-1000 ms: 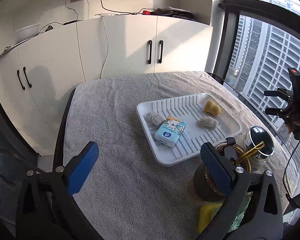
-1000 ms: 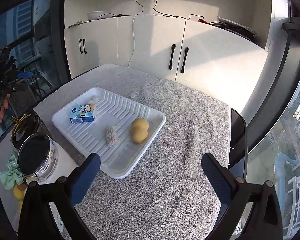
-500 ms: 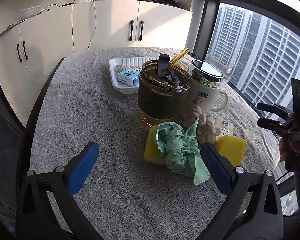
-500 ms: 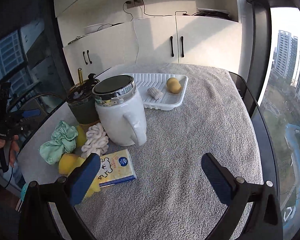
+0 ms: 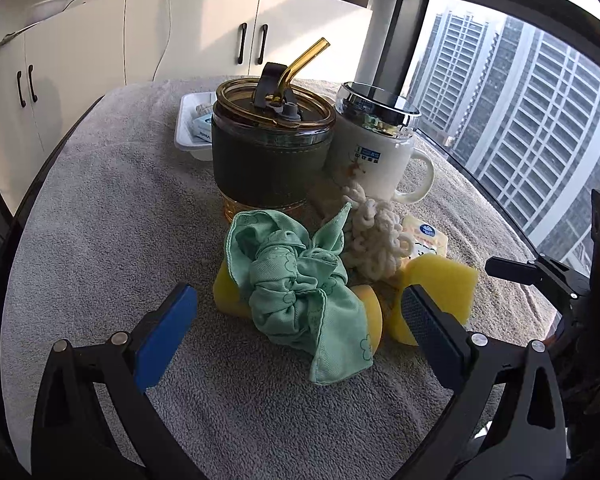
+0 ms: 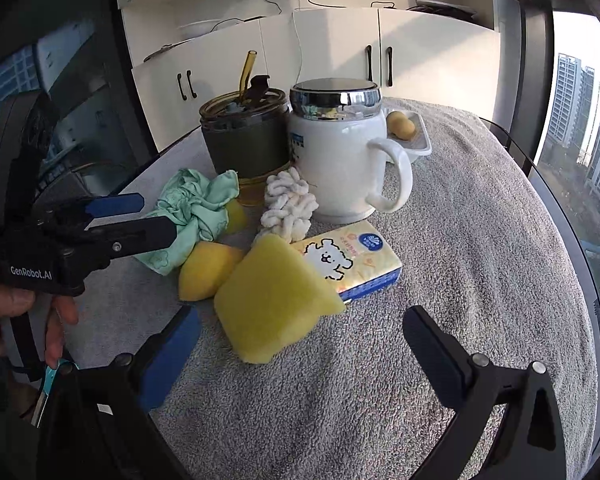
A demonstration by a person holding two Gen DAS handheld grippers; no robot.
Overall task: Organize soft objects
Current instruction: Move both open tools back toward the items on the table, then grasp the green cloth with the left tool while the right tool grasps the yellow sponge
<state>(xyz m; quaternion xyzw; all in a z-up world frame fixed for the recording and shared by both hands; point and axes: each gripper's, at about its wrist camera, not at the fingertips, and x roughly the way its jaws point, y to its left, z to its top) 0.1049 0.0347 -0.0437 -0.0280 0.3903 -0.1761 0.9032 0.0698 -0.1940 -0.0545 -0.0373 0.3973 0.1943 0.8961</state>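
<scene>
A: Currently, which step? Table (image 6: 480,240) first.
B: Towel-covered table; white tray (image 5: 188,128) at the far end, part filled. The unsorted pile lies near, in front of the mug (image 6: 340,152).
A: Fingers?
B: Left gripper (image 5: 296,312) wide open, empty, straddling the green cloth (image 5: 300,284). Right gripper (image 6: 300,332) wide open, empty, over the yellow sponge (image 6: 272,300).
A: Judgement?
B: Approach to pick. Next: lower, close on cloth alone, avoiding the lemon-shaped piece (image 6: 206,266) beneath.
</scene>
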